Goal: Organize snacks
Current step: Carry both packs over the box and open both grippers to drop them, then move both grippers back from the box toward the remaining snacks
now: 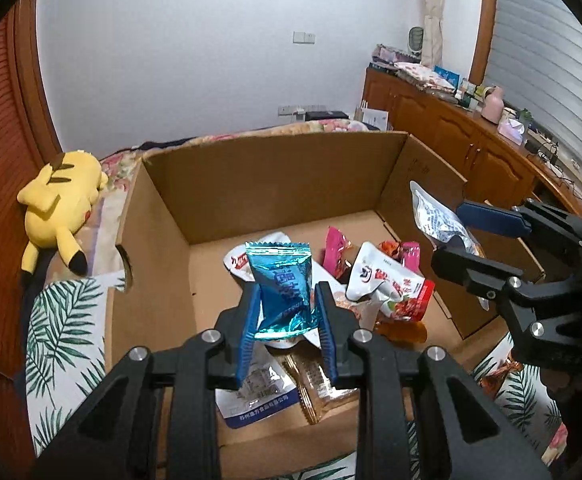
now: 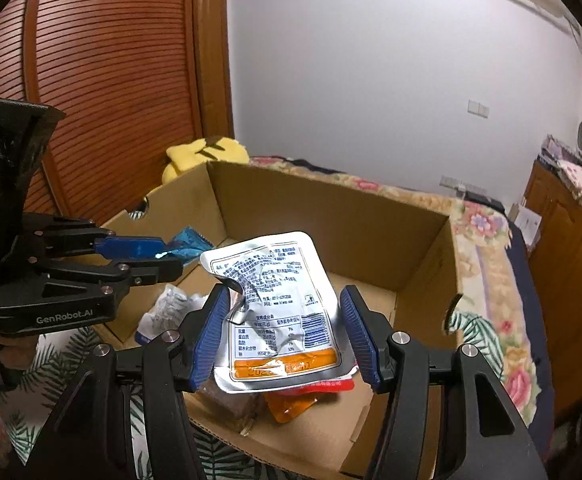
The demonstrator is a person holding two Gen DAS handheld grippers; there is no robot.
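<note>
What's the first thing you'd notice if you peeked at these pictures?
Probably the shiny blue snack packet pinched in the left tongs, held over a big cardboard box with other snacks already in it. Next comes the crinkly silver pouch gripped in the right tongs above the same box. A yellow plush toy lies on the bed to the left of the box in the left tongs' view.

Plain white wall with a light switch. A slatted reddish wooden door stands at the left. A bed with a floral cover fills the middle. Wooden cabinets with a cluttered top line the right, under a window blind
</note>
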